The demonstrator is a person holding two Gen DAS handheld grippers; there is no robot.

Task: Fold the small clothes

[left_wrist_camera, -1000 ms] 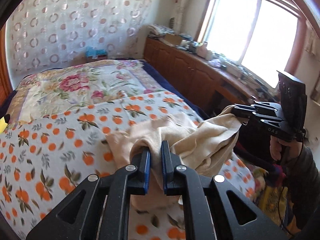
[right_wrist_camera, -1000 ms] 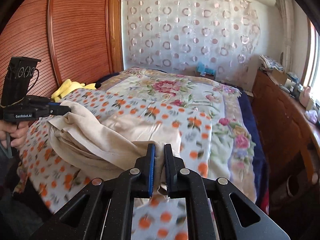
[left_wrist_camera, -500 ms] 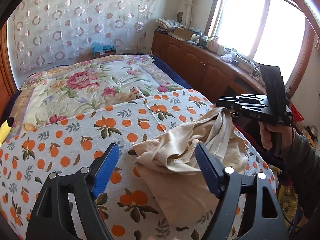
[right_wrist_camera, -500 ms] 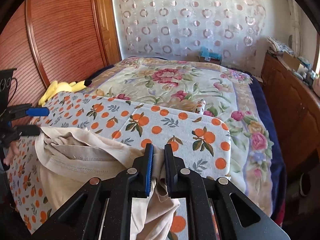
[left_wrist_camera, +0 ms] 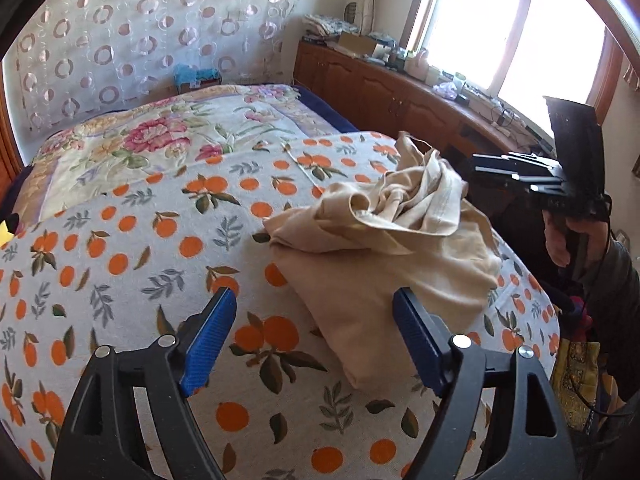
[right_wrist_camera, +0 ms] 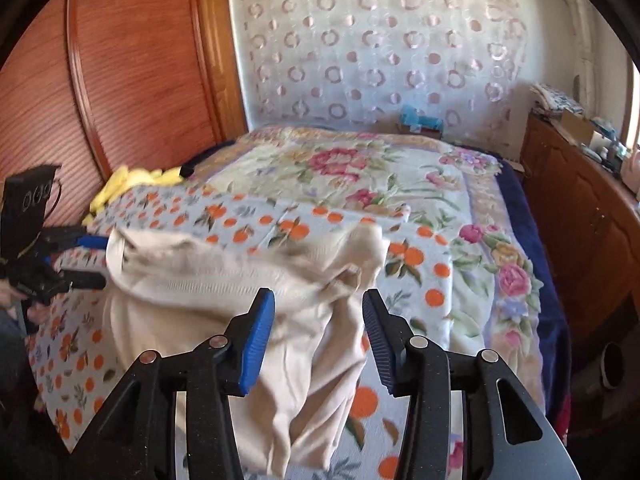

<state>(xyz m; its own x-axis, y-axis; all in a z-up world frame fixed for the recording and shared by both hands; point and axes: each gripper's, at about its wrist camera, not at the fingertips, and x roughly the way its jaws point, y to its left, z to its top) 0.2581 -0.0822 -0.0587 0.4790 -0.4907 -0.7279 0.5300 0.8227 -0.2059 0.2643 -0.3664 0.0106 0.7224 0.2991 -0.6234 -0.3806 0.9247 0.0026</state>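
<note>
A beige garment [left_wrist_camera: 380,248] lies crumpled in a loose heap on the orange-print sheet [left_wrist_camera: 132,240], near the bed's right edge. My left gripper [left_wrist_camera: 313,294] is open just short of the garment's near corner, its blue pads wide apart and touching no cloth. In the right wrist view the same garment [right_wrist_camera: 240,276] spreads under my right gripper [right_wrist_camera: 317,294]. That gripper's jaws are opening, with cloth below the gap and the pads off it. Each gripper also shows in the other's view: the right gripper [left_wrist_camera: 480,166] past the heap, the left gripper [right_wrist_camera: 100,260] at its far end.
A floral blanket [left_wrist_camera: 168,136] covers the far half of the bed. Wooden cabinets [left_wrist_camera: 400,92] with clutter run under the window on the right. A wooden wardrobe [right_wrist_camera: 120,80] stands on the left, with a yellow item [right_wrist_camera: 128,184] at its foot. A hand [left_wrist_camera: 568,236] holds the right gripper.
Both grippers were shut on the lifted garment; the left let go first, then the right. The garment has dropped into a heap on the sheet, and both grippers have sunk toward it.
</note>
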